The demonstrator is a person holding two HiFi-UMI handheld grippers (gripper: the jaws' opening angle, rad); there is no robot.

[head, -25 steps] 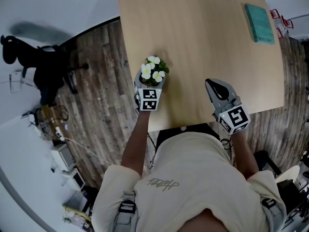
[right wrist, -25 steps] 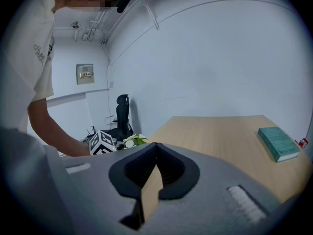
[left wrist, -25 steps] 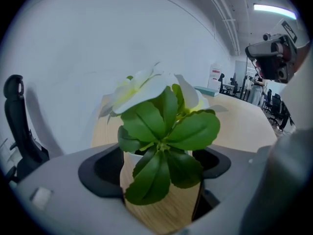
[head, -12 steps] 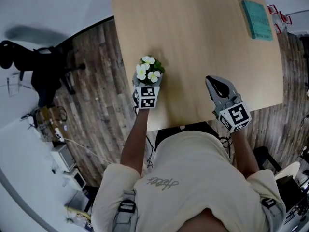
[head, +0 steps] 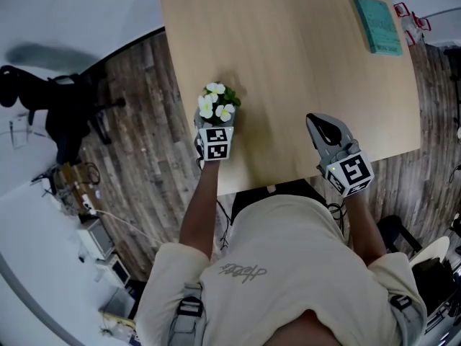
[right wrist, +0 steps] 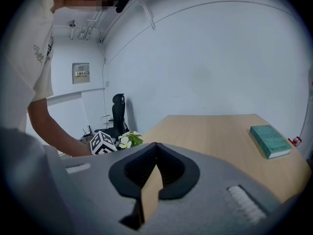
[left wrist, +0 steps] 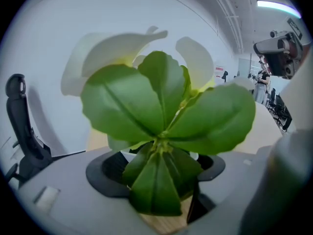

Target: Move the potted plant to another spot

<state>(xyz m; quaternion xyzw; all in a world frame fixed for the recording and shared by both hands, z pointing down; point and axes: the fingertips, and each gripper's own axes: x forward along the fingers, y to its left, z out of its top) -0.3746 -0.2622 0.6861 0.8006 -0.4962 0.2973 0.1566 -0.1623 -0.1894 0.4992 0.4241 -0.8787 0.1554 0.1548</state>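
ROOM | table (head: 288, 63): light wood, plain top | floor (head: 144, 171): dark weathered planks, both sides of table | office chair (head: 61, 110): black, left of table | wall (right wrist: 220, 58): white, beyond table's far end | wall panel (right wrist: 80, 71): small, above chair, left of table | ceiling light (left wrist: 276, 5): lit strip, high above table

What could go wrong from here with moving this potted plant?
1. The potted plant stands close to the table's left edge. A nudge from the left gripper, whose jaws have just been closing around it, might tip it off.
2. Leaves cover the pot in the left gripper view, so the grip may pinch foliage or sit off-centre.
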